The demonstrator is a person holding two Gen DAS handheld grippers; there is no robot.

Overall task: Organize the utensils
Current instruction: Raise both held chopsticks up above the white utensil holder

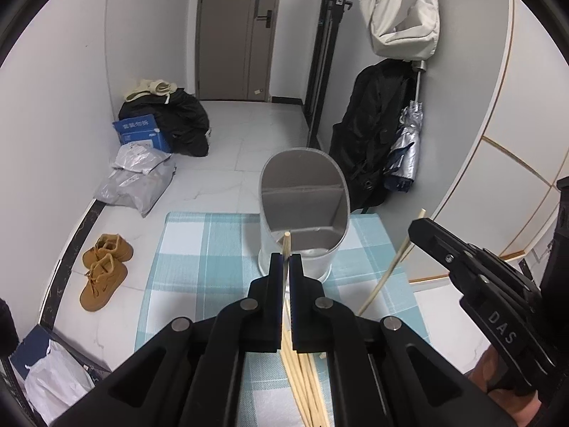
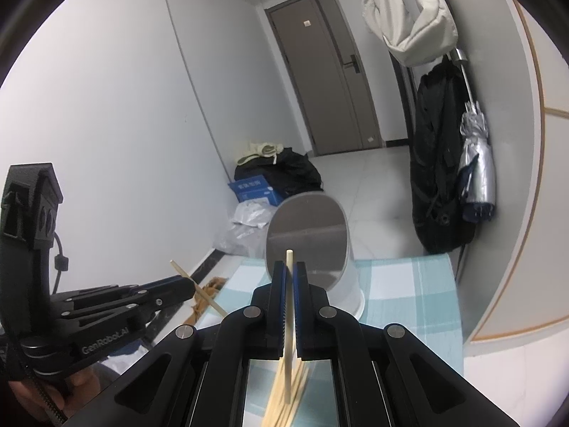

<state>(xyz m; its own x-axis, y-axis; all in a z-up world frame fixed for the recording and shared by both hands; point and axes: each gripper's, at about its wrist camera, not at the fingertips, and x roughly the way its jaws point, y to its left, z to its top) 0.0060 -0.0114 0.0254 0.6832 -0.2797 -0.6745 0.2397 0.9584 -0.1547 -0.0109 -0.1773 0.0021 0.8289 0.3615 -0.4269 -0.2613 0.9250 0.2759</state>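
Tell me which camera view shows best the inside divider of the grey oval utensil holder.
The left wrist view: it looks down into the grey oval utensil holder, so the divider wall and both compartments show clearly. The right wrist view sees the holder from lower down; its divider is only a faint line there.

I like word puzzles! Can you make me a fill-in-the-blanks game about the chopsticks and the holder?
1. Each gripper is shut on one ____.
2. The gray utensil holder stands on a blue checked ____.
3. Below the left gripper, more chopsticks lie in a ____.
4. Inside, the holder has ____ chopsticks.

Missing words: chopstick; cloth; pile; no
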